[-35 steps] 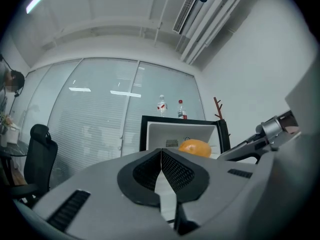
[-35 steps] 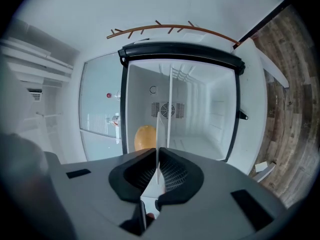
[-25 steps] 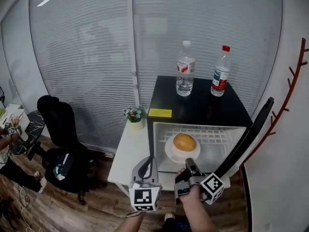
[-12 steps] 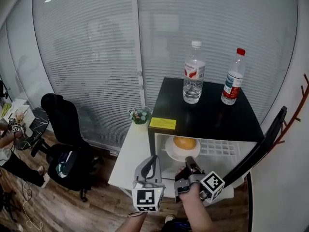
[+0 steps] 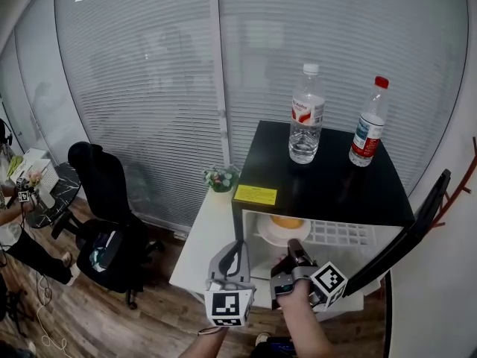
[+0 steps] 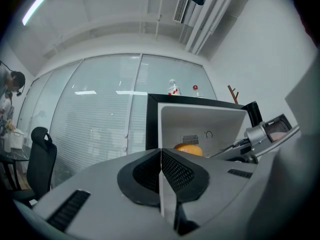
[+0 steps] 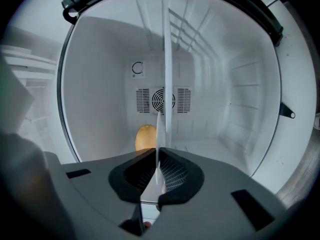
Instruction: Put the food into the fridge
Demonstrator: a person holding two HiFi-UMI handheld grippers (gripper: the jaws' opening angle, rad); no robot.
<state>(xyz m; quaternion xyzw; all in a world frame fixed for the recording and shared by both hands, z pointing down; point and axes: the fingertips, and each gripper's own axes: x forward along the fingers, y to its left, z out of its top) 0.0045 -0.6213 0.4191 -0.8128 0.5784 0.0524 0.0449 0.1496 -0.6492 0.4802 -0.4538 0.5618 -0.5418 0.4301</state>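
R gripper [image 5: 293,249] clamps plate [image 5: 271,234] rim; bun [image 5: 287,221] sits at 12 o'clock from jaws, inside fridge [image 5: 328,189]. L gripper [image 5: 234,255] clenched, empty, at its 9; R nearer.

Fridge mouth: open to the front; the fridge [image 5: 328,189] has its door [image 5: 406,226] swung out, walling the right side.
Shelf: a plate [image 5: 265,231] with a bun [image 5: 287,221] fills the left; the wire shelf [image 5: 339,233] is bare to the right.
Mouth, left part: the right gripper [image 5: 292,246], clamped on the plate's rim, blocks it; the left gripper [image 5: 235,248], closed and empty, hangs just beside.
Under the shelf: bare.
Fridge top: a clear bottle [image 5: 307,114] and a red-capped bottle [image 5: 370,125] at the back; front free.
Left flank: a side table [image 5: 205,233] against the fridge, a plant [image 5: 221,179] at its rear.
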